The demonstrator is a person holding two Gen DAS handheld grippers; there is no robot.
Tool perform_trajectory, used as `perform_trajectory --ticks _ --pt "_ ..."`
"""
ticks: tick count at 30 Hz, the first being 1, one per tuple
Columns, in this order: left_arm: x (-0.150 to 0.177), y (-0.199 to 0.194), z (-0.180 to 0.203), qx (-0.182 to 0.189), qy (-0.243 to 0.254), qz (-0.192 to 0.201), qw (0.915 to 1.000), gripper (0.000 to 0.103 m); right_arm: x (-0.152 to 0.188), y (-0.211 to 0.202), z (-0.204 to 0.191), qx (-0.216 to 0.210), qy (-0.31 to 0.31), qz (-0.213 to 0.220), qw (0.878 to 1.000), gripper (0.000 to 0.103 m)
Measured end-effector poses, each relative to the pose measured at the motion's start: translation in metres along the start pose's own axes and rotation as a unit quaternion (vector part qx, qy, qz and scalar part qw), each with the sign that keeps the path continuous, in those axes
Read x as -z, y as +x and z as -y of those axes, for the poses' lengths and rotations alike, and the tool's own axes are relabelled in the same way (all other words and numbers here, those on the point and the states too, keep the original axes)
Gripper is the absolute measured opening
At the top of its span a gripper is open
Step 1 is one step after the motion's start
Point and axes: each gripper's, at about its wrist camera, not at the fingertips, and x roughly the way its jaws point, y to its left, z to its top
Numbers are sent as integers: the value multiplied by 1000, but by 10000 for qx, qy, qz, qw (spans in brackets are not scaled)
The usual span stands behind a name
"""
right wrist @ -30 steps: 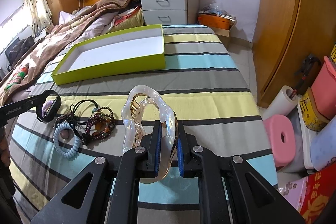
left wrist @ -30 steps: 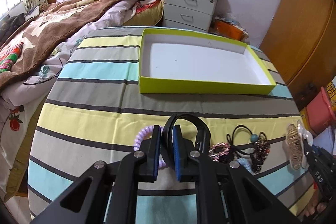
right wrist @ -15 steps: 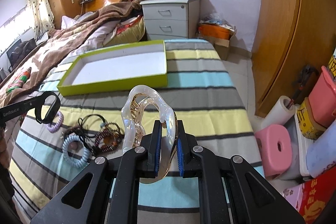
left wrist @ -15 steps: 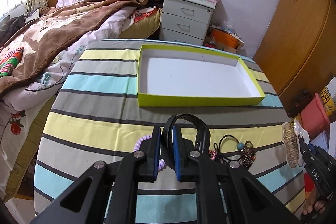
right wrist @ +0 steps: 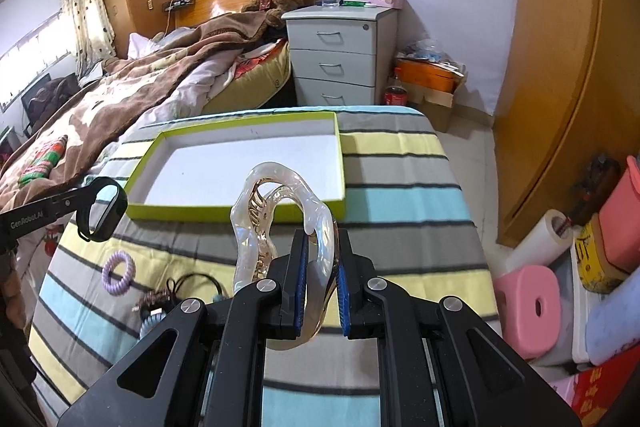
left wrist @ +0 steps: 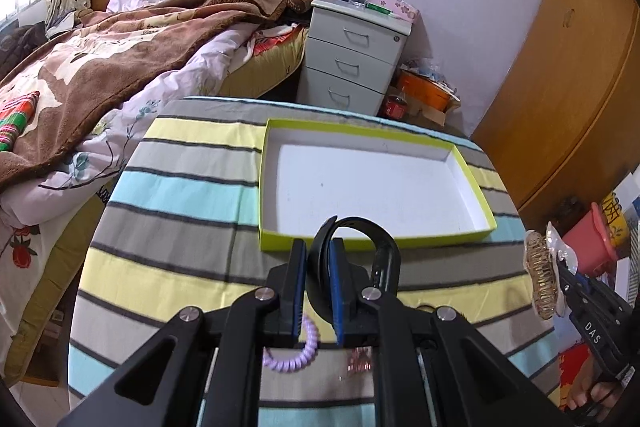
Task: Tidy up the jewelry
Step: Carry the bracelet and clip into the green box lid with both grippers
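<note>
Both grippers tilted down over table: L gripper (left wrist: 318,283) clamps black band (left wrist: 360,231), R gripper (right wrist: 320,279) clamps hair claw (right wrist: 280,203)

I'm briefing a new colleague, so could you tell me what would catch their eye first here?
The green tray lies empty mid-table. Each pair of tongs grips an item above the near stripes: left tongs a black band, right tongs a pearly clip.

Bright window daylight from the left, fisheye-bent edges, slight blur.
</note>
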Motion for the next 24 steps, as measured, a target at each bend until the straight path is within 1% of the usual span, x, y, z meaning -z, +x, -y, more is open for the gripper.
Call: perform_trajectory --ticks 4,11,17,24 --pt "-13 9 -2 12 -34 48 10000 12 -14 18 -5 -21 -73 -103 9999 13" --pt "-33 32 -5 68 -128 6 9999 12 -36 48 -6 8 -82 -234 9997 13" --pt "-47 58 -3 82 -161 -83 9998 12 -52 80 -8 51 -89 -400 9991 13" --pt "-55 86 -7 38 -278 -225 9994 12 -66 116 -2 71 -1 -636 9980 13"
